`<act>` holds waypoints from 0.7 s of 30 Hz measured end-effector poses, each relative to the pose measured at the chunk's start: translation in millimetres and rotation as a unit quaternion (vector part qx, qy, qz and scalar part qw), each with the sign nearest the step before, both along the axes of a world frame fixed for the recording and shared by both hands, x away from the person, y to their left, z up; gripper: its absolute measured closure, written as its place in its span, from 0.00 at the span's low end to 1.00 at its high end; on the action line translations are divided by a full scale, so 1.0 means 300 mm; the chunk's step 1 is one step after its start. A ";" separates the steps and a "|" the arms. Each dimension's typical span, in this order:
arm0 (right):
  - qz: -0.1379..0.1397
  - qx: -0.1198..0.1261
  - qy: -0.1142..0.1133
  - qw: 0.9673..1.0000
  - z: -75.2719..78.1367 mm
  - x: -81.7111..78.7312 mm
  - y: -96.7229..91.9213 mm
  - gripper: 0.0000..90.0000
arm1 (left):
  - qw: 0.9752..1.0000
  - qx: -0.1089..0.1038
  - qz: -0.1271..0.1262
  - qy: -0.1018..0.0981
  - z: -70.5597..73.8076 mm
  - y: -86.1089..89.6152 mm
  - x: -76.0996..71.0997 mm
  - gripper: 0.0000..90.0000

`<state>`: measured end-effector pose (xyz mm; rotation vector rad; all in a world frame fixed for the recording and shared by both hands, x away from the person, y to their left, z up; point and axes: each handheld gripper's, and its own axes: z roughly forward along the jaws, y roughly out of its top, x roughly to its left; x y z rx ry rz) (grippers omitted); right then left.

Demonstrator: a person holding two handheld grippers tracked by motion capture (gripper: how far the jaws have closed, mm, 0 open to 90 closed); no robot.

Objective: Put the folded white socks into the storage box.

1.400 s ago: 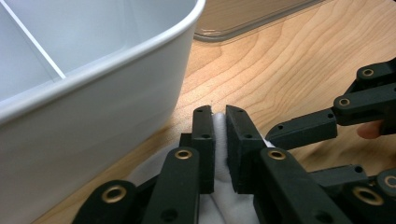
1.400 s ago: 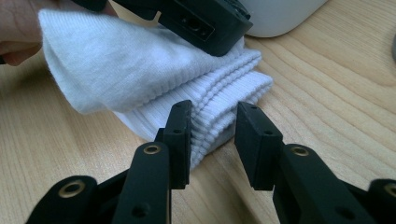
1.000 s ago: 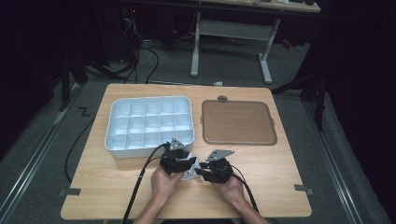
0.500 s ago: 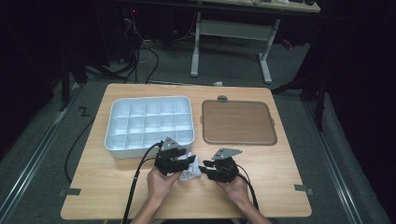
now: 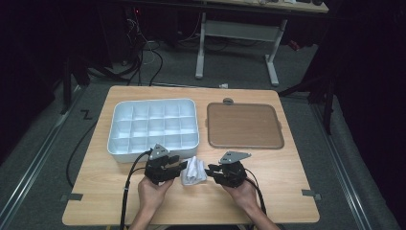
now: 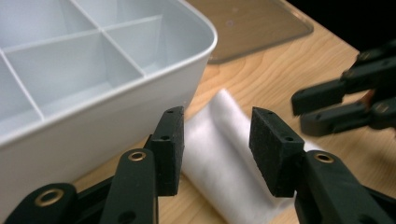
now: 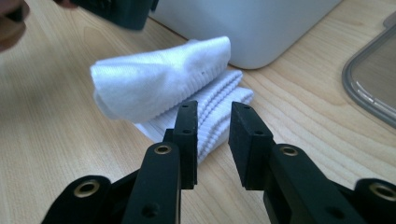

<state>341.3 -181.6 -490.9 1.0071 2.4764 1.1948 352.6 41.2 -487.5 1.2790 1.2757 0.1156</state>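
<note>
Near the table's front edge, just beside the white compartment tray (image 5: 153,125), lies a folded white sock (image 5: 194,170) — partly rolled. Left gripper (image 6: 215,149) has its jaws spread, straddling the sock without pressing; they have just narrowed a little. Right gripper (image 7: 212,140) hangs close, jaws apart with nothing between them, just been closing. Brown lid (image 5: 244,125) sits well apart. Step, likely: folding — next needs a firm pinch on the sock's ribbed cuff.

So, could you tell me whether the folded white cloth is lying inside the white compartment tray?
No, the folded white cloth lies on the wooden table, just outside the white compartment tray.
</note>
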 end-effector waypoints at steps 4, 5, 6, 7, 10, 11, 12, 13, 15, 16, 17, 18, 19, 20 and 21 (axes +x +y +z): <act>0.003 0.003 -0.003 1.000 0.012 0.000 0.000 0.82 | 1.000 0.004 -0.005 0.004 -0.025 -0.008 -0.010 0.61; 0.003 0.004 -0.004 1.000 0.015 0.000 0.001 0.82 | 1.000 0.004 -0.006 0.005 -0.028 -0.015 -0.011 0.60; 0.004 0.006 -0.003 1.000 0.018 0.000 0.002 0.82 | 1.000 0.005 -0.009 0.004 -0.032 -0.022 -0.013 0.60; 0.005 0.006 -0.004 1.000 0.022 0.001 0.003 0.82 | 1.000 0.007 -0.011 0.003 -0.034 -0.029 -0.016 0.59; 0.009 0.006 -0.009 1.000 0.035 0.002 0.011 0.82 | 1.000 0.012 -0.018 0.000 -0.042 -0.054 -0.020 0.58; 0.010 0.006 -0.009 1.000 0.039 0.002 0.015 0.82 | 1.000 0.014 -0.019 0.001 -0.045 -0.063 -0.021 0.58; 0.012 0.006 -0.011 1.000 0.042 0.002 0.020 0.82 | 1.000 0.020 -0.021 0.000 -0.050 -0.071 -0.022 0.58; 0.013 0.007 -0.010 1.000 0.045 0.001 0.025 0.82 | 1.000 0.023 -0.021 0.001 -0.055 -0.080 -0.023 0.58; 0.019 0.005 -0.012 1.000 0.046 0.001 0.035 0.82 | 0.999 0.030 -0.024 0.001 -0.065 -0.092 -0.023 0.58; 0.022 0.004 -0.012 1.000 0.047 0.000 0.041 0.82 | 0.999 0.032 -0.024 0.001 -0.069 -0.097 -0.024 0.58; 0.023 0.005 -0.013 1.000 0.046 -0.001 0.046 0.82 | 0.999 0.037 -0.025 0.001 -0.075 -0.101 -0.024 0.58; 0.025 0.004 -0.013 1.000 0.047 -0.002 0.052 0.82 | 0.999 0.042 -0.025 0.000 -0.080 -0.104 -0.024 0.57; 0.029 0.003 -0.015 0.999 0.047 -0.002 0.056 0.82 | 0.999 0.043 -0.024 0.001 -0.084 -0.108 -0.023 0.57; 0.031 0.002 -0.014 0.999 0.047 -0.004 0.062 0.82 | 0.999 0.047 -0.024 0.001 -0.088 -0.110 -0.023 0.57; 0.034 -0.001 -0.015 0.999 0.045 -0.005 0.068 0.82 | 0.998 0.050 -0.024 0.001 -0.092 -0.112 -0.022 0.57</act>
